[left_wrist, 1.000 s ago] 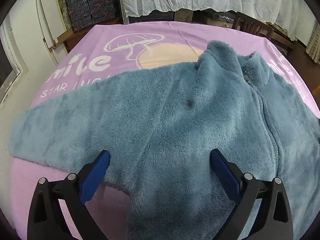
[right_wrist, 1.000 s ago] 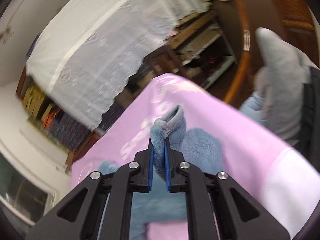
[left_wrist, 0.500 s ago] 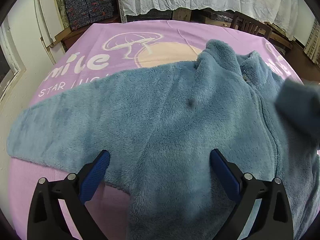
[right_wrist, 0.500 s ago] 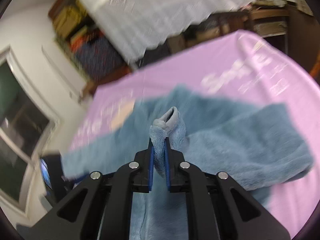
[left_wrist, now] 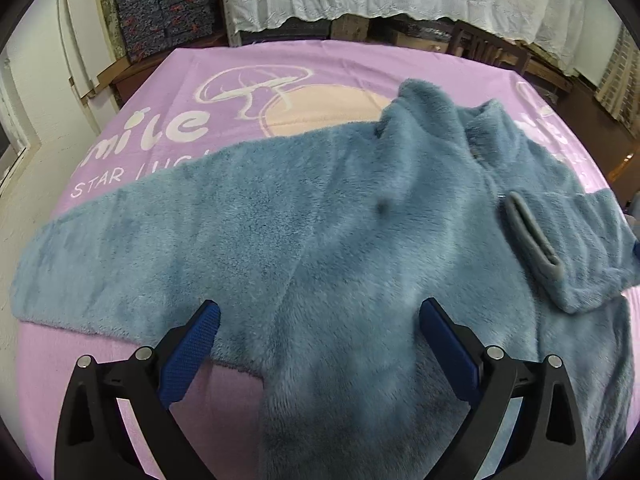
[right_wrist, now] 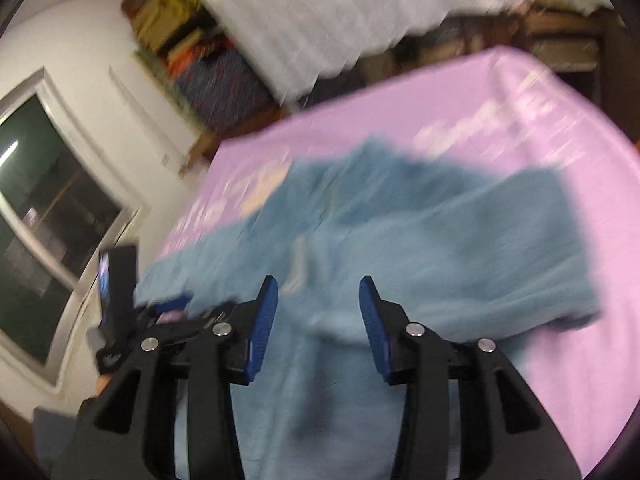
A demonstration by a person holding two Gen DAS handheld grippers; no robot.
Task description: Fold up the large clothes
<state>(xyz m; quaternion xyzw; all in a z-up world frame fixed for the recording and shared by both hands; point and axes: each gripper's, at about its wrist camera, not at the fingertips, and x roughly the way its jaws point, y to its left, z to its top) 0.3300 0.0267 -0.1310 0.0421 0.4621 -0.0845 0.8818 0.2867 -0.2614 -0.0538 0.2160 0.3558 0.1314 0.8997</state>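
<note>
Since a moment ago, our right gripper (right_wrist: 318, 312) has let go of the sleeve cuff it was pinching; its blue pads are now standing apart with nothing between them, and that view is smearing with motion. We are seeing the released sleeve (left_wrist: 576, 248) lying folded across the chest of the blue fleece jacket (left_wrist: 320, 240), its grey cuff (left_wrist: 530, 236) resting just beside the zipper line. Earlier that sleeve was up in the air, off to the right.

Our left gripper (left_wrist: 318, 344) is hovering low over the jacket's lower body, unchanged, fingers spread wide and gripping nothing. The jacket is lying flat on the lilac printed blanket (left_wrist: 180, 80), collar pointing away from us, its other sleeve (left_wrist: 120, 256) stretching out fully to the left and ending close to the blanket's left edge. We are finding open blanket beyond the collar and in the near left corner below that sleeve. On the right, the folded sleeve's bend is reaching nearly to the blanket's right border.
</note>
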